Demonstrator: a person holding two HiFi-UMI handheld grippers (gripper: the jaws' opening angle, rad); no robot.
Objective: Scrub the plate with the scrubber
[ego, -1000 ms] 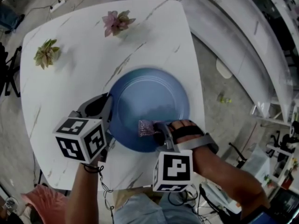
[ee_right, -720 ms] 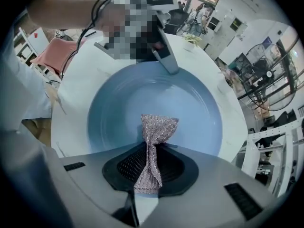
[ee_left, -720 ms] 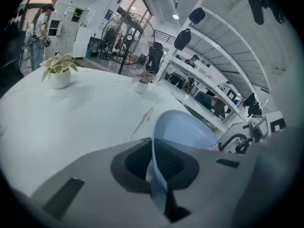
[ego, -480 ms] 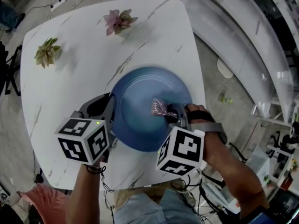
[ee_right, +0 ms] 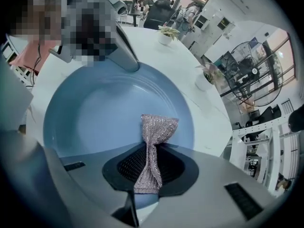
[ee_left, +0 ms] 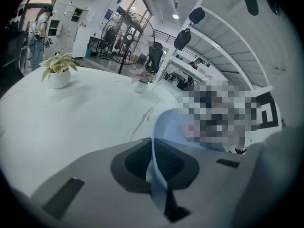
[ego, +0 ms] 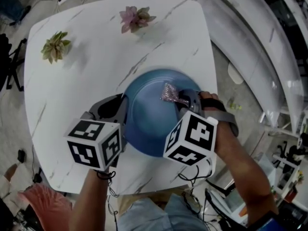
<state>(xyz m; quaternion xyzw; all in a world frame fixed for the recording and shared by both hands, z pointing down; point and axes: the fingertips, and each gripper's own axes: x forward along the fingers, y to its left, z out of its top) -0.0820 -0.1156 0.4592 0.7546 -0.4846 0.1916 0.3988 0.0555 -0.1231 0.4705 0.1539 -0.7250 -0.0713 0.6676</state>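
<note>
A white marble-patterned table (ego: 72,90) fills most of the head view. On it, toward the near edge, lies the blue plate (ego: 149,129), a wide, shallow dish. The left gripper (ee_left: 156,172) grips the plate's left rim, its jaws closed on the thin blue edge, which runs between the two dark pads. The right gripper (ee_right: 148,167) reaches over the plate's right side with its jaws pressed together on the scrubber (ee_right: 156,129), a pinkish, glittery mesh pad pinched at its waist so that the free end fans out and rests against the plate's inner surface near the far right rim. At the table's far side, well apart from the plate, stand a green-leaved potted plant (ego: 55,46) and a pink-leaved potted plant (ego: 136,17).
</note>
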